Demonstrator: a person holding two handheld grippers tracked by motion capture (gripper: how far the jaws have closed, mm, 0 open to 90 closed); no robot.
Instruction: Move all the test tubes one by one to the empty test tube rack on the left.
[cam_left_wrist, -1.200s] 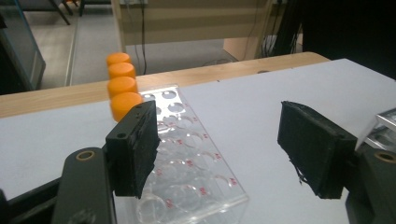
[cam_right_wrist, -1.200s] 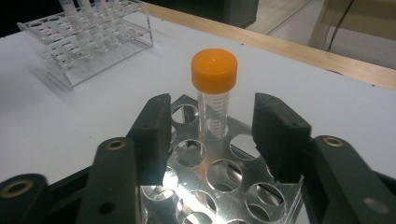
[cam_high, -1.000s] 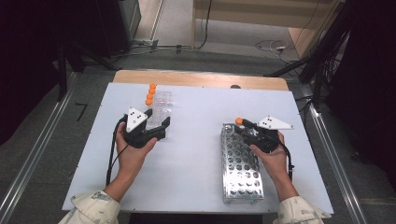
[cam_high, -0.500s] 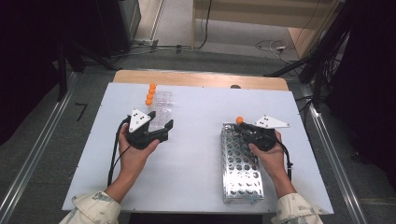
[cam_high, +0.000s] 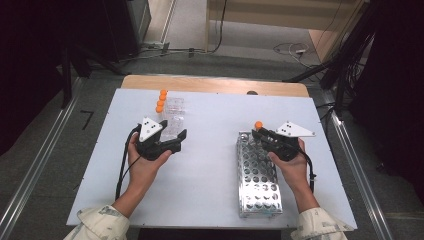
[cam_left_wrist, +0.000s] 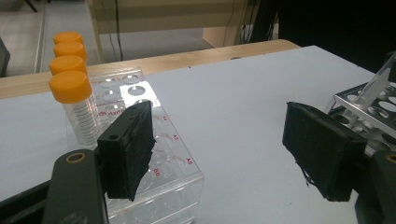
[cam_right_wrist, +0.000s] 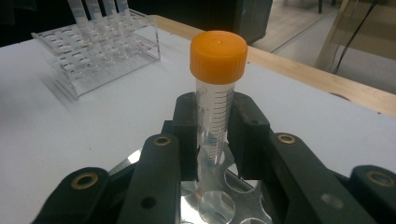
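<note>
My right gripper (cam_high: 258, 133) (cam_right_wrist: 215, 135) is shut on a clear tube with an orange cap (cam_high: 258, 124) (cam_right_wrist: 217, 56). The tube stands upright at the far end of a metal rack (cam_high: 260, 185) (cam_right_wrist: 219, 205), its tip at a hole. My left gripper (cam_high: 174, 131) (cam_left_wrist: 233, 144) is open; its jaws have just been opening, with nothing gripped between them. It hovers at the near corner of a clear plastic rack (cam_high: 174, 112) (cam_left_wrist: 173, 154). Several orange-capped tubes (cam_high: 161, 100) (cam_left_wrist: 70, 70) stand in a row along that rack's far side.
The white table (cam_high: 210, 165) runs between the two racks. A wooden strip (cam_high: 215, 85) borders its far edge. In the right gripper view the clear rack (cam_right_wrist: 93, 46) lies far off at the upper left. Cables trail from both grippers toward the person.
The right gripper's jaws have closed on the orange-capped tube at the metal rack. The left hand has stayed put beside the clear rack, its jaws a little wider.
</note>
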